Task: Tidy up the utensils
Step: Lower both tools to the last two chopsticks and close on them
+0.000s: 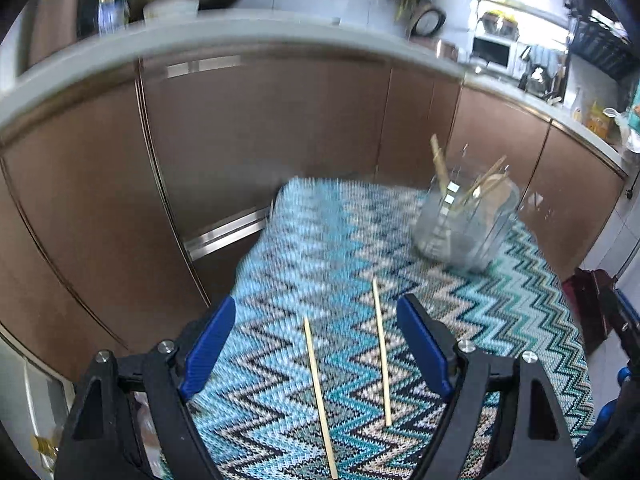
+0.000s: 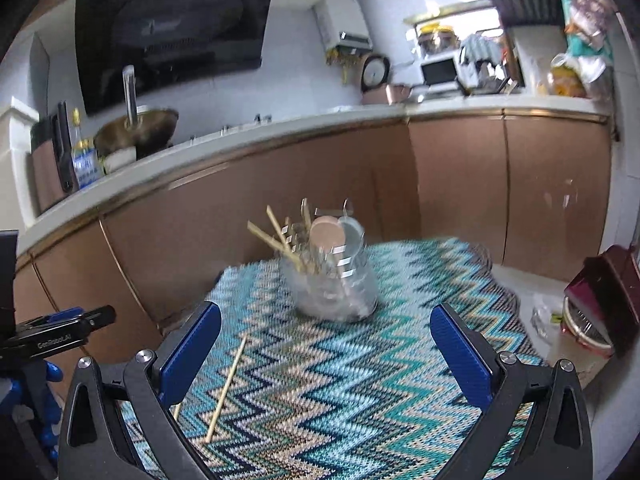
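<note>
Two wooden chopsticks lie on a zigzag-patterned cloth [image 1: 304, 240]: one chopstick [image 1: 320, 396] and a second chopstick [image 1: 382, 356], both between the blue pads of my left gripper [image 1: 316, 316], which hangs open above them. A clear glass jar [image 1: 468, 220] with several wooden utensils in it stands farther back on the right. In the right wrist view the jar [image 2: 332, 280] is ahead, holding chopsticks and a wooden spoon. My right gripper [image 2: 326, 324] is open and empty. One chopstick [image 2: 226, 390] lies by its left finger.
Brown cabinet doors [image 1: 248, 128] under a white countertop [image 2: 240, 148] stand close behind the small table. A wok and bottles sit on the counter. A dark red box [image 2: 600, 292] sits on the floor at the right. The left gripper's body [image 2: 52, 328] shows at the left edge.
</note>
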Action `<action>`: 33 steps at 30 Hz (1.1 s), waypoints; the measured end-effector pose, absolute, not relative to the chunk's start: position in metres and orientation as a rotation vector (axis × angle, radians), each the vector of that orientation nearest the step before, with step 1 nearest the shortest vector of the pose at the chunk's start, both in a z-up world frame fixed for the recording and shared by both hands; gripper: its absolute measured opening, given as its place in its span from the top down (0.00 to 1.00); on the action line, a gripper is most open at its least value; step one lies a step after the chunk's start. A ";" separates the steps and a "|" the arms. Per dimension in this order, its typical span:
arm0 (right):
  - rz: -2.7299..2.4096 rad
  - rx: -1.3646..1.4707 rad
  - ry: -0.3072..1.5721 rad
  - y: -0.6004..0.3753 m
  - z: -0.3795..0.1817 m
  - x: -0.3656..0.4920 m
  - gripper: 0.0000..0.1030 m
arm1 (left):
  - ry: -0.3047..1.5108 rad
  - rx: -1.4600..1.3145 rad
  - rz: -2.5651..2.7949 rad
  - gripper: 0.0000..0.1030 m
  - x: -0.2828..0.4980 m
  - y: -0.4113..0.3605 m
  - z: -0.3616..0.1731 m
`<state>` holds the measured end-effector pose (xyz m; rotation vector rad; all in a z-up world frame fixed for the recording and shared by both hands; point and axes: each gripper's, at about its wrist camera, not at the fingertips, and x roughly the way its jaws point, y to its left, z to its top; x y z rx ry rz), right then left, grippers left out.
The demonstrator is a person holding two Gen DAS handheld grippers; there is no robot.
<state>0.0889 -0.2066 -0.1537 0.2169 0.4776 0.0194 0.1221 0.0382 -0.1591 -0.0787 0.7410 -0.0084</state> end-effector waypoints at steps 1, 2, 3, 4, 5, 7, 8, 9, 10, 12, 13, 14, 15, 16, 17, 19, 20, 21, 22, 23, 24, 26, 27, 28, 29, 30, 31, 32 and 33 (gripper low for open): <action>0.032 0.210 0.507 -0.203 -0.160 0.096 0.02 | 0.770 -0.088 -0.006 0.20 0.127 0.041 -0.167; 0.042 0.204 0.529 -0.199 -0.165 0.102 0.03 | 0.790 -0.094 -0.006 0.20 0.131 0.043 -0.172; 0.060 0.194 0.565 -0.194 -0.173 0.110 0.04 | 0.813 -0.102 -0.011 0.20 0.136 0.045 -0.178; 0.075 0.188 0.591 -0.191 -0.178 0.115 0.06 | 0.834 -0.109 -0.015 0.20 0.141 0.047 -0.185; 0.102 0.184 0.629 -0.186 -0.185 0.123 0.08 | 0.859 -0.111 -0.019 0.21 0.146 0.048 -0.193; 0.143 0.182 0.687 -0.179 -0.198 0.134 0.15 | 0.899 -0.116 -0.029 0.21 0.154 0.050 -0.205; 0.163 0.182 0.717 -0.175 -0.204 0.141 0.22 | 0.925 -0.120 -0.036 0.21 0.159 0.051 -0.212; 0.185 0.185 0.743 -0.171 -0.210 0.147 0.25 | 0.952 -0.131 -0.054 0.23 0.165 0.052 -0.220; 0.214 0.193 0.772 -0.167 -0.215 0.153 0.30 | 0.967 -0.139 -0.065 0.25 0.168 0.053 -0.224; 0.255 0.200 0.820 -0.160 -0.223 0.167 0.37 | 1.010 -0.164 -0.084 0.36 0.178 0.056 -0.235; 0.282 0.203 0.841 -0.154 -0.226 0.175 0.41 | 1.034 -0.186 -0.095 0.39 0.183 0.058 -0.241; 0.300 0.207 0.858 -0.151 -0.228 0.181 0.45 | 1.052 -0.203 -0.101 0.44 0.186 0.060 -0.245; 0.327 0.211 0.882 -0.144 -0.230 0.191 0.47 | 1.069 -0.219 -0.108 0.49 0.190 0.062 -0.249; 0.342 0.209 0.895 -0.140 -0.231 0.199 0.50 | 1.085 -0.232 -0.120 0.51 0.194 0.063 -0.253; 0.354 0.202 0.907 -0.134 -0.232 0.206 0.52 | 1.095 -0.238 -0.130 0.54 0.197 0.063 -0.255; 0.376 0.160 0.930 -0.119 -0.233 0.221 0.56 | 1.109 -0.240 -0.142 0.60 0.203 0.063 -0.259; 0.384 0.137 0.939 -0.113 -0.234 0.227 0.58 | 1.122 -0.240 -0.140 0.64 0.207 0.064 -0.262; 0.395 0.114 0.952 -0.105 -0.236 0.234 0.60 | 1.132 -0.245 -0.140 0.67 0.209 0.065 -0.264; 0.405 0.091 0.969 -0.097 -0.239 0.241 0.64 | 1.143 -0.256 -0.146 0.68 0.212 0.066 -0.266; 0.414 0.068 0.988 -0.089 -0.242 0.248 0.69 | 1.156 -0.267 -0.155 0.68 0.216 0.067 -0.269; 0.422 0.053 1.002 -0.084 -0.244 0.254 0.70 | 1.170 -0.274 -0.164 0.69 0.219 0.067 -0.271; 0.431 0.043 1.036 -0.078 -0.250 0.266 0.71 | 1.193 -0.277 -0.173 0.70 0.224 0.066 -0.275; 0.443 0.050 1.069 -0.074 -0.255 0.275 0.72 | 1.208 -0.284 -0.180 0.72 0.227 0.066 -0.278; 0.449 0.057 1.090 -0.073 -0.258 0.281 0.73 | 1.223 -0.292 -0.187 0.75 0.229 0.067 -0.280; 0.451 0.064 1.111 -0.072 -0.261 0.286 0.73 | 1.242 -0.299 -0.199 0.78 0.232 0.066 -0.283; 0.456 0.076 1.141 -0.071 -0.265 0.295 0.73 | 1.253 -0.301 -0.206 0.80 0.233 0.066 -0.285; 0.457 0.082 1.158 -0.071 -0.268 0.299 0.75 | 1.266 -0.302 -0.212 0.81 0.234 0.065 -0.287; 0.456 0.088 1.173 -0.070 -0.270 0.305 0.77 | 1.286 -0.299 -0.218 0.83 0.236 0.064 -0.292; 0.455 0.095 1.197 -0.069 -0.273 0.310 0.78 | 1.297 -0.297 -0.219 0.86 0.237 0.064 -0.295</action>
